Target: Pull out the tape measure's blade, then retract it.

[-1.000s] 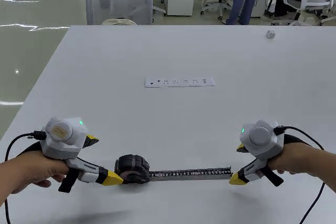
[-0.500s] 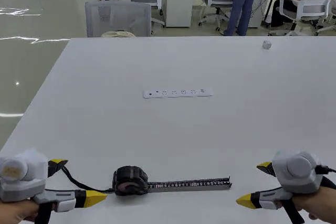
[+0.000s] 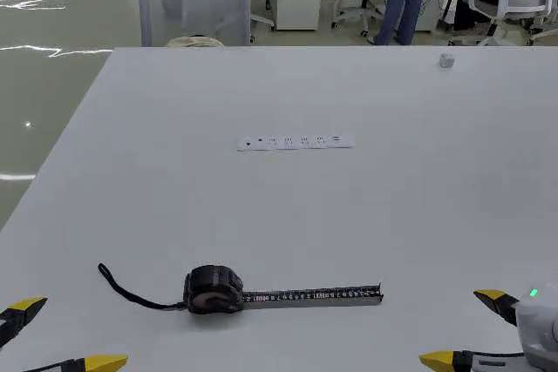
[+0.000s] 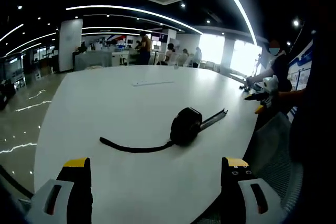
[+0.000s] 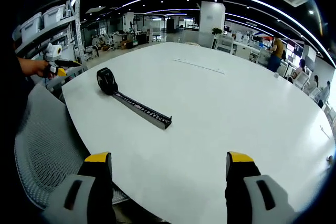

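White table (image 3: 410, 198): near edge cut off at frame bottom.
Left gripper (image 3: 65, 334), right gripper (image 3: 466, 328): bodies cropped by bottom corners, yellow tips showing; jaws spread, nothing between.
Tape measure (image 3: 214, 289): near front edge, between grippers, well apart from both.
Blade (image 3: 314, 296): out flat rightward, markings unreadable.
Strap (image 3: 131, 292): trails left.
A second ago the grippers touched case and blade tip; now withdrawn, blade still out.

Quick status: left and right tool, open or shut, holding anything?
Left tool: open, empty; tape measure lies free ahead of it.
Right tool: open, empty.
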